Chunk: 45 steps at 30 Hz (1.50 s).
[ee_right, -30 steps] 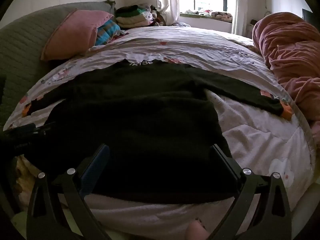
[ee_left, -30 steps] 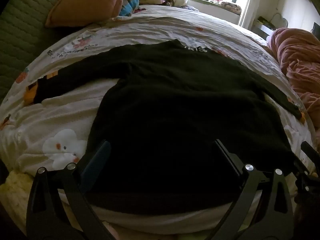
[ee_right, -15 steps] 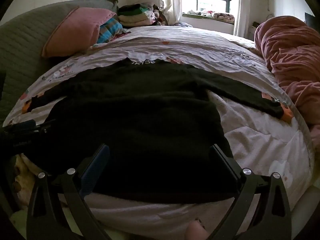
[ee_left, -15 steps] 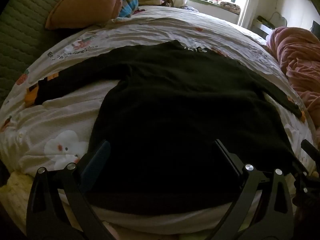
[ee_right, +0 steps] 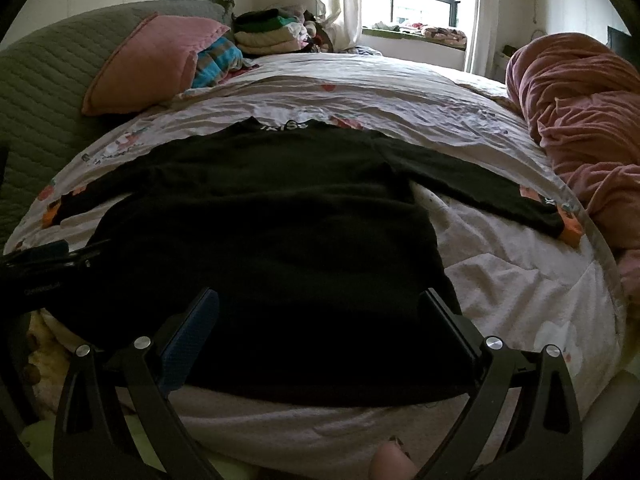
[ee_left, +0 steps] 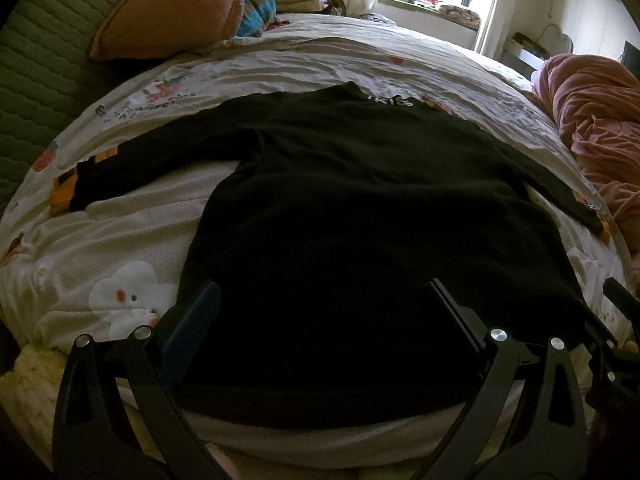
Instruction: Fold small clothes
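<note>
A black long-sleeved sweater (ee_left: 352, 208) lies flat on the bed, sleeves spread to both sides, collar far, hem near. It also shows in the right wrist view (ee_right: 280, 220). My left gripper (ee_left: 320, 300) is open and empty, hovering over the hem's left part. My right gripper (ee_right: 320, 308) is open and empty, over the hem's right part. The sleeve cuffs have orange patches (ee_right: 572, 232). Each gripper shows at the edge of the other's view.
The bed has a white printed quilt (ee_left: 120, 240). A pink pillow (ee_left: 172, 12) and a stack of folded clothes (ee_right: 268, 32) lie at the far left. A pink crumpled blanket (ee_right: 580, 112) lies at the right. A green quilted headboard (ee_right: 44, 80) is left.
Both grippers have drawn back and tilted up slightly, so the sweater sits a little lower in both views. The sweater has not moved. Both grippers stay open.
</note>
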Each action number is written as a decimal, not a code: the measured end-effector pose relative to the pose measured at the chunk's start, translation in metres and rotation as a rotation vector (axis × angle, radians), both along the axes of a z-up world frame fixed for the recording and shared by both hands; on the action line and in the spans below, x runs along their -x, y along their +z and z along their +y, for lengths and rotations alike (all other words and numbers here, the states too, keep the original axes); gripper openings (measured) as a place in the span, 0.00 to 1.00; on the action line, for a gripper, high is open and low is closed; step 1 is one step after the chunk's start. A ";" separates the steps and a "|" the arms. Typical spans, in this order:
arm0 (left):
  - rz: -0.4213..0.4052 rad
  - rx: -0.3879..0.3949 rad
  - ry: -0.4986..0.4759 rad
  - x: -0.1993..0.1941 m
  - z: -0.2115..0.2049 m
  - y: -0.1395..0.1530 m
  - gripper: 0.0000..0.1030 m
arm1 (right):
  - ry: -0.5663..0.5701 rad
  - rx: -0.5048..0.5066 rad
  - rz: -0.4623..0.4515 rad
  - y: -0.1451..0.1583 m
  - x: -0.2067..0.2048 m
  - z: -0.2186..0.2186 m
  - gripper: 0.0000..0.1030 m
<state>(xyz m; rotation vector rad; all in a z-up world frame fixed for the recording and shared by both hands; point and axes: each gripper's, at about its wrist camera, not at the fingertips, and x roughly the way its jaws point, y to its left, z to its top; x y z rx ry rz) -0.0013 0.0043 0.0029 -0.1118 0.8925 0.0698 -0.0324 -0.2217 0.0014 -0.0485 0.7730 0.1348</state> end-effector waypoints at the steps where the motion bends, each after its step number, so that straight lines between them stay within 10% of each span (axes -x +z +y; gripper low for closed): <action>1: 0.000 0.000 -0.001 0.000 0.000 0.000 0.91 | 0.002 -0.001 0.001 0.000 0.000 0.000 0.96; 45: -0.023 -0.006 0.001 0.002 0.006 0.004 0.91 | 0.011 -0.005 -0.006 0.001 -0.001 0.005 0.96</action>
